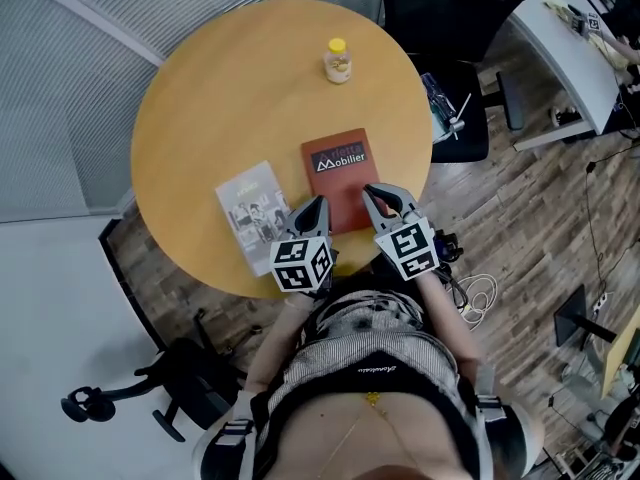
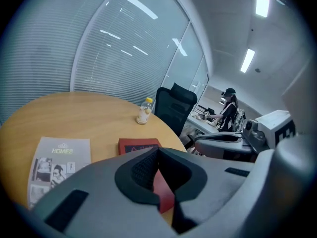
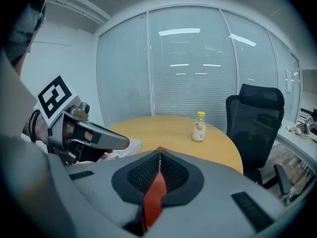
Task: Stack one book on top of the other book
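Observation:
A red book (image 1: 338, 173) lies flat near the middle of the round wooden table (image 1: 200, 98). To its left lies a grey-white "HOMES" book (image 1: 253, 211), also flat and apart from the red one. My left gripper (image 1: 319, 203) hovers over the red book's near left corner, shut and empty. My right gripper (image 1: 369, 192) hovers over the near right corner, also shut with nothing held. In the left gripper view the red book (image 2: 139, 145) and the HOMES book (image 2: 59, 160) show beyond the shut jaws. In the right gripper view red shows through the slit below the jaws (image 3: 156, 192).
A small yellow-capped bottle (image 1: 338, 60) stands at the table's far side. A black office chair (image 1: 450, 8) sits behind the table, another chair's base (image 1: 150, 393) at lower left. Cables (image 1: 480, 293) lie on the wood floor, right. A person (image 2: 229, 108) sits at a distant desk.

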{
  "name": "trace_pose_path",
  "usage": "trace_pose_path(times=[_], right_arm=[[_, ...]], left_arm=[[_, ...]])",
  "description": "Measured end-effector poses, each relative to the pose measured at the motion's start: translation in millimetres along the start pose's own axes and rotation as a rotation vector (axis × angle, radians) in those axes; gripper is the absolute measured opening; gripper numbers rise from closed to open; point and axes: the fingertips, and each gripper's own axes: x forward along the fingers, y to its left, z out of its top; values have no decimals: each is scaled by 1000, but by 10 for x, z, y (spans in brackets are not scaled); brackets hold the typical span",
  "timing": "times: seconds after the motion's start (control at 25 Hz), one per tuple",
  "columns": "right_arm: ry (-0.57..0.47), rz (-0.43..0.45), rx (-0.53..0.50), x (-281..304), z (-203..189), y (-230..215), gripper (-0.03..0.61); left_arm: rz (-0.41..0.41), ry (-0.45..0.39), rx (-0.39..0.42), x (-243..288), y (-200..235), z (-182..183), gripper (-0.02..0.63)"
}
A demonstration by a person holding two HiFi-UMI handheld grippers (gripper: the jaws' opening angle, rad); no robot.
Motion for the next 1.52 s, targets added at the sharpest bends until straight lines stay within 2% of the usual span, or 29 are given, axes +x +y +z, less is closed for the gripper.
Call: trace_pose_path(times=[0.84,1.08,1.32,1.52], right_arm=[[207,-30,56,245,-747,-204,25],[244,-37,71,262,-875,-235,25],[264,-46,114,308,-997,-309,25],[287,-23,144,345,-1103,-319,28]], left_arm=[[22,248,-49,322,330,-664,20],[24,276,-80,335,384,-771,20],[-4,254,-143,378,404,-796,20],[14,260,-162,405,484,-845,21]])
